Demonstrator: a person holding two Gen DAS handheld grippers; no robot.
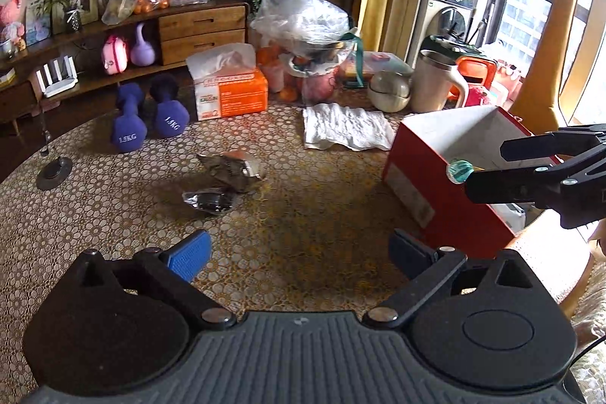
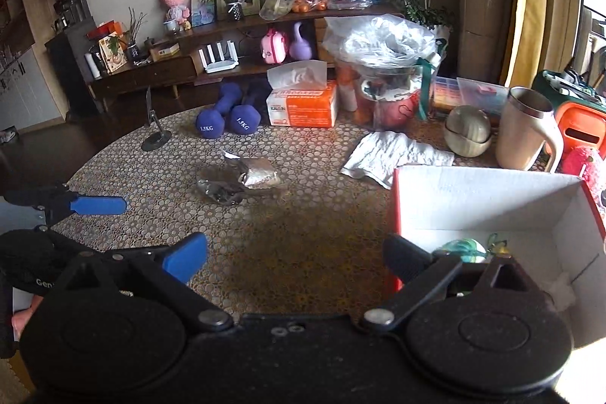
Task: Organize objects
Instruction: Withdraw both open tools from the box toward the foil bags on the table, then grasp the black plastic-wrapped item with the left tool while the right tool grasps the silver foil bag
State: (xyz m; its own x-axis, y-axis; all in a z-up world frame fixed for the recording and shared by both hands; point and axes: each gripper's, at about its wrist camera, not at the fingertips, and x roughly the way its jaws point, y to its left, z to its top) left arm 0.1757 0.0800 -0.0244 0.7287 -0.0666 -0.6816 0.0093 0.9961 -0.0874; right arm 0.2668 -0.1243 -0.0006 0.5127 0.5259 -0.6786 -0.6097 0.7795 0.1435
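Observation:
A red cardboard box (image 1: 416, 173) with a white inside stands open on the right of the table; it also shows in the right wrist view (image 2: 492, 203). A teal glass ball (image 1: 459, 171) is in mid-air just off my right gripper's fingertips (image 1: 488, 163), over the box rim. Teal and green items (image 2: 464, 247) lie in the box bottom. Two crumpled foil wrappers (image 1: 231, 169) (image 1: 210, 201) lie mid-table, also in the right wrist view (image 2: 257, 173). My left gripper (image 1: 299, 250) is open and empty above the table. My right gripper (image 2: 295, 252) is open by the box's left wall.
Two purple dumbbells (image 1: 149, 122), an orange tissue box (image 1: 231, 93), a white cloth (image 1: 346, 127), a bagged fruit bowl (image 1: 314, 40), a round pot (image 1: 390, 89) and a beige mug (image 1: 435, 82) line the table's far side. A small black stand (image 1: 53, 171) is at left.

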